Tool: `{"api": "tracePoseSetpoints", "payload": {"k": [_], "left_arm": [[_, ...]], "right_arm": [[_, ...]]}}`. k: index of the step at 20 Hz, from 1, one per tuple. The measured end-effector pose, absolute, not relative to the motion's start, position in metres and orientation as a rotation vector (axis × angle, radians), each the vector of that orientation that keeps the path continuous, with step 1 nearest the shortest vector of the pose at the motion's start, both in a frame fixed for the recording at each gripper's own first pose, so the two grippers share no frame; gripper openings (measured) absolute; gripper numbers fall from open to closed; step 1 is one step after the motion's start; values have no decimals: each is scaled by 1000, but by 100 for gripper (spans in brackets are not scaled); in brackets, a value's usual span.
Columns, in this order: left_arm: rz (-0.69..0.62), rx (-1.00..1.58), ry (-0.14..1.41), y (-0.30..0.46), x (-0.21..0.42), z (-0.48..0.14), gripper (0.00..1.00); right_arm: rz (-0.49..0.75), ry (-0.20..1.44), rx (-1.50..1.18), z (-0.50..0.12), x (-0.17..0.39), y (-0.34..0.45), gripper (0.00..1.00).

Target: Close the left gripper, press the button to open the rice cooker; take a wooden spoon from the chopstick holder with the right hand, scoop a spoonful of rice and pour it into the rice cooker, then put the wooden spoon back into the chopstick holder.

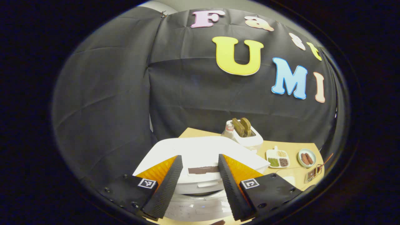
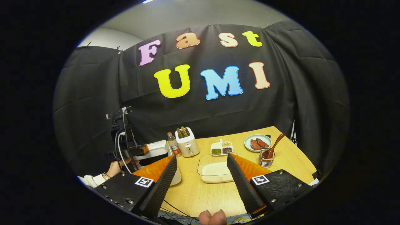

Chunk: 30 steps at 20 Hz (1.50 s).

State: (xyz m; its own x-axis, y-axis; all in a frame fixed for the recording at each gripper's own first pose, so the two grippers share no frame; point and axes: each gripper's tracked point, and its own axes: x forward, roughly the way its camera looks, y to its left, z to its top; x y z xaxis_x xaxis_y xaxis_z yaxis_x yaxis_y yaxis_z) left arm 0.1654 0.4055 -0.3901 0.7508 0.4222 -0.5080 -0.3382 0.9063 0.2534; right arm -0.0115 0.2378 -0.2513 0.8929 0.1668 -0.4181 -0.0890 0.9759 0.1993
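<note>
The table (image 2: 215,193) carries everything, a pale wooden top with the black cloth wall behind. Biggest piece on it is the rice cooker (image 1: 200,153), white and boxy, lid down, sitting right under the left gripper (image 1: 200,184), whose tongs stand wide apart over the dark strip on the lid's front. They'd need to come together before pressing, by my reading; the latch button looks to be the pale bar just below that strip, though I can't be sure. The cooker looks heavy and steady enough to take a firm push without sliding.

Over in the right gripper view, the right gripper (image 2: 201,184) hangs above the near edge of the table, tongs apart and holding nothing. Between them, farther off, lies the clear rice tray (image 2: 215,172), shallow, with pale rice in it. Loose grain will spill off a tilted spoon, so a level carry seems wise.

Behind it stand the toaster (image 2: 187,142) and a bottle (image 2: 172,144), then a small divided dish (image 2: 222,148) and a plate (image 2: 257,142).

Smallest now: the wire chopstick holder (image 2: 266,160) near the right side, with the wooden spoon (image 2: 274,145) leaning out of it, handle up and to the right. Light, stiff, smooth wood: I'd grip mid-handle, squarely, since a round handle may twist. The holder looks light and could tip.
</note>
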Motion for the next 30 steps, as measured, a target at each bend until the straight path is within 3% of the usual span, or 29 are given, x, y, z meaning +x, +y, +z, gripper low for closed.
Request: {"api": "tracePoseSetpoints", "payload": {"k": [5,12,13,17,22,30], "left_arm": [[451,159,679,406,135,-446,84],[410,186,598,393,132,-445,86],[400,178,621,392,129,-447,80],[341,154,637,377,126,-438,94],[289,151,551,344,119,-374,93],[148,52,422,195,56,-254,92]], "right_arm": [[133,470,195,-258,-16,239,98],[145,469,200,-257,-17,241,98],[145,463,198,-256,-16,240,98],[140,454,196,-254,-15,234,98],[135,414,151,-244,-12,212,98],[124,284,81,-197,1,122,98]]}}
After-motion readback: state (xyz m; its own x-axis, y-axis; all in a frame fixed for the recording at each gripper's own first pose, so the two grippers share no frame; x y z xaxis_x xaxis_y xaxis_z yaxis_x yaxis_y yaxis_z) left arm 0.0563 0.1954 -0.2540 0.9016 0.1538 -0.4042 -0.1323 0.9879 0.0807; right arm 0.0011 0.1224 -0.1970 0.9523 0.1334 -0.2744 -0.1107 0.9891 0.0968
